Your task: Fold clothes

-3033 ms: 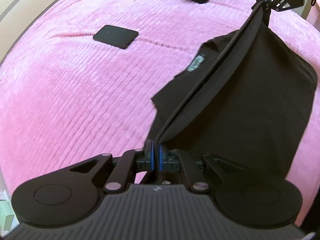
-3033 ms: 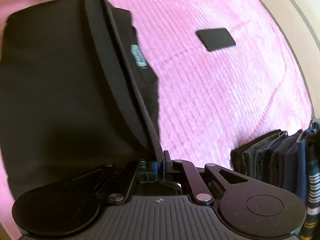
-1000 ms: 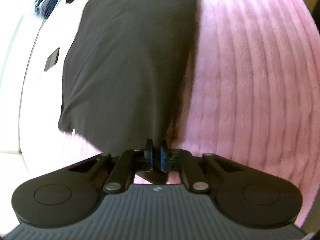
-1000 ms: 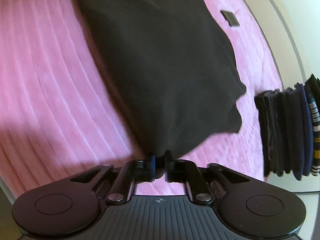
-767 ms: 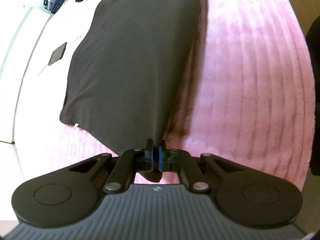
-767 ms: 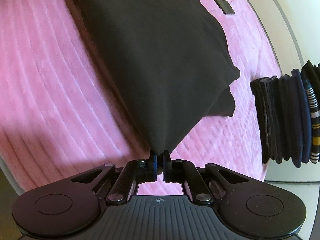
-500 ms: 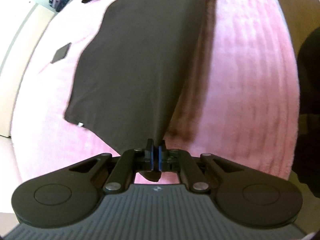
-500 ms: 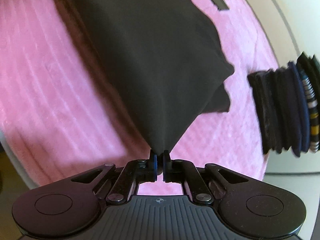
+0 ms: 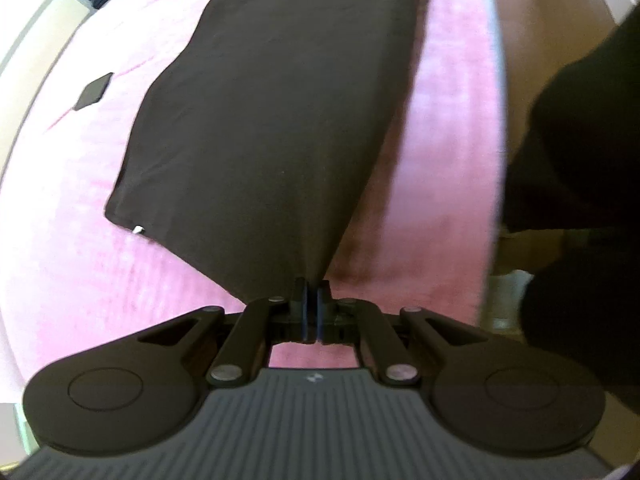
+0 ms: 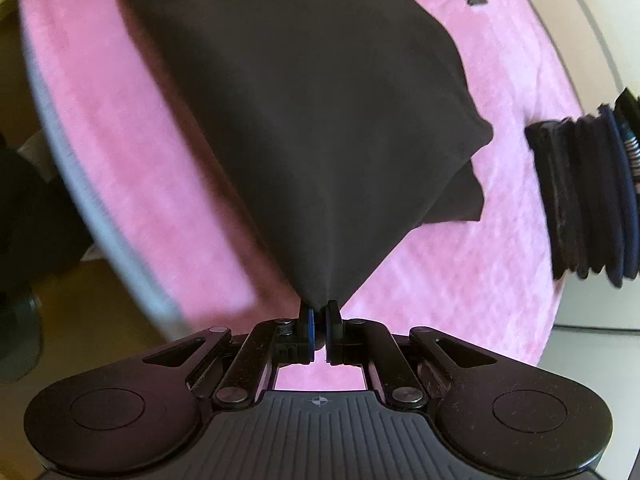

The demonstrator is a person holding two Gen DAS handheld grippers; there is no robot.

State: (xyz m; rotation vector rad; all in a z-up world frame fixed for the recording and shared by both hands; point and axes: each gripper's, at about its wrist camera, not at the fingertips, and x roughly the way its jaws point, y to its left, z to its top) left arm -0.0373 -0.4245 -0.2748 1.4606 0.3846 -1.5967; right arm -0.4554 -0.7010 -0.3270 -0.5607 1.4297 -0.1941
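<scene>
Black garment dragged nearer bed edge, folded stack beside

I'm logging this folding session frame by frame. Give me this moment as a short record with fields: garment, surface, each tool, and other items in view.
garment: black shirt, spread over the bed, pulled taut toward both tools
surface: pink ribbed blanket
left tool: shut on a corner of the black shirt
right tool: shut on another corner of the black shirt
other items: stack of folded clothes near the blanket's edge; flat dark object lying on the blanket, apart from the shirt
blur: both views slightly smeared
</scene>
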